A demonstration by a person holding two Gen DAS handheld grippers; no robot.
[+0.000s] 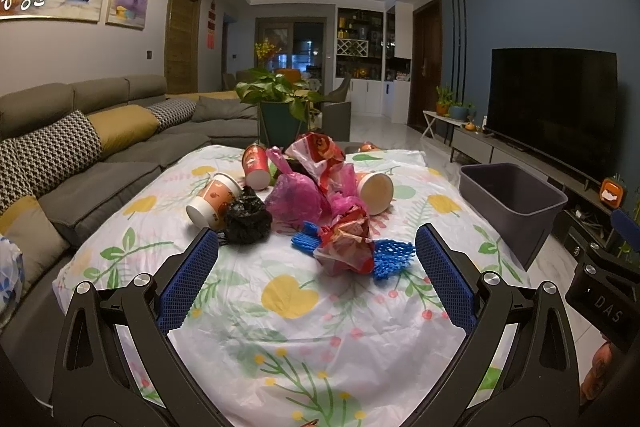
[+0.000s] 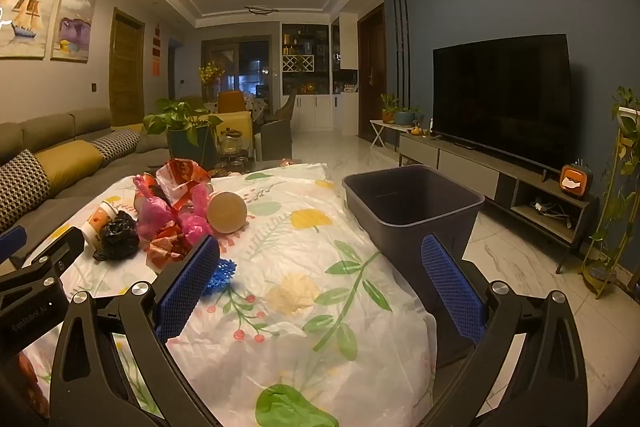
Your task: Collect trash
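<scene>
Both claws are gaping wide and holding nothing — the left gripper point(image 1: 316, 259) is facing the trash pile point(image 1: 304, 203) mid-table, the right gripper point(image 2: 320, 269) is hanging nearer the bin point(image 2: 412, 211), likely waiting at the table's right edge to catch drops.

Trash point(image 1: 304, 203) lies heaped on the table: tipped paper cups point(image 1: 214, 199), pink bags, black bag point(image 1: 247, 217), red wrappers, blue netting. Empty grey bin point(image 2: 412, 207) stands beside.
</scene>
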